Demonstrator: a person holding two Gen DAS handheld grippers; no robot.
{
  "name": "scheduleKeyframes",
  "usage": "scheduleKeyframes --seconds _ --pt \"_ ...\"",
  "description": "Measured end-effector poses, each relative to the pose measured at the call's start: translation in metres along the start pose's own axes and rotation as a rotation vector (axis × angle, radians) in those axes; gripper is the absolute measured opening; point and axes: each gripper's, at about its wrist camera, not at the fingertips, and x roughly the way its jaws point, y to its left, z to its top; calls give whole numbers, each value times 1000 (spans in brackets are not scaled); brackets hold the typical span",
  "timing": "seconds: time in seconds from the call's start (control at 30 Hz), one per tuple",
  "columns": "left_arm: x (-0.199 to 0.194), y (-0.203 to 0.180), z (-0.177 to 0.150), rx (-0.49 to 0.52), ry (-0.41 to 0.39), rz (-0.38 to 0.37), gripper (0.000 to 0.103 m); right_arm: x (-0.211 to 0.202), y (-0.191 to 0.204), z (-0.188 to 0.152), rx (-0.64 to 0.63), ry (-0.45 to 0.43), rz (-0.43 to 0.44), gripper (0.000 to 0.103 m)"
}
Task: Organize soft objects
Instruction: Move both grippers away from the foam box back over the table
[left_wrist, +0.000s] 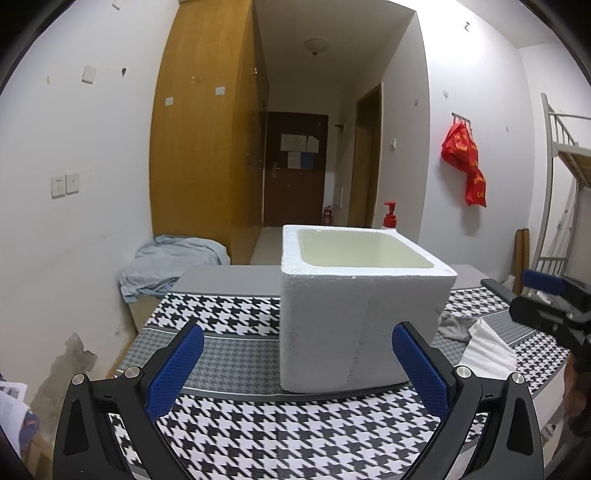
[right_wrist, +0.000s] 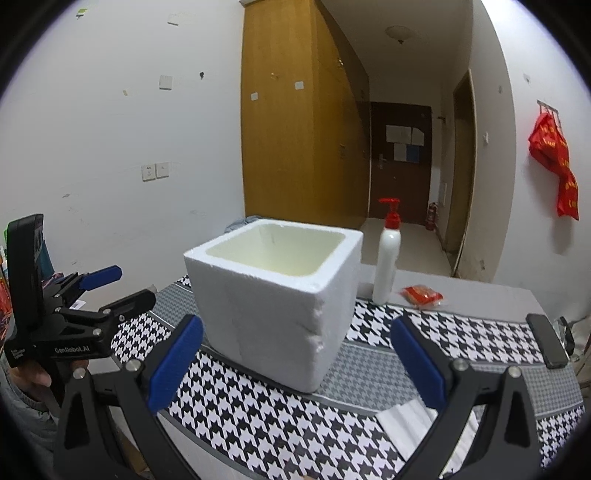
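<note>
Houndstooth cloth covers the counter (left_wrist: 236, 317) in the left wrist view, where the left tool (left_wrist: 297, 354) gapes wide and empty before a white foam box (left_wrist: 354, 317); grey and white cloths (left_wrist: 476, 338) lie just right of it. From the right wrist, the right tool (right_wrist: 295, 354) also spreads wide, holding nothing, facing the box (right_wrist: 273, 314), a pump bottle (right_wrist: 387, 258) behind.

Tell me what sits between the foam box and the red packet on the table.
The white pump bottle with the red top stands between the foam box and the red packet, on the grey table edge. This shows in the right wrist view.

White pump bottle (right_wrist: 387, 258), red packet (right_wrist: 422, 294), black phone (right_wrist: 546, 340) on houndstooth cloth (right_wrist: 258, 413); wooden wardrobe (right_wrist: 295, 122) behind.
</note>
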Motion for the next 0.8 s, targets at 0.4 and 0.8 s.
scheduleKeyframes --seconds 0.4,0.8 --pt "13 -32 -9 43 35 -71 102 -10 -23 -16 35 24 -57 103" --pt "20 -61 -17 76 49 -140 102 -14 -50 -27 84 53 -108 103"
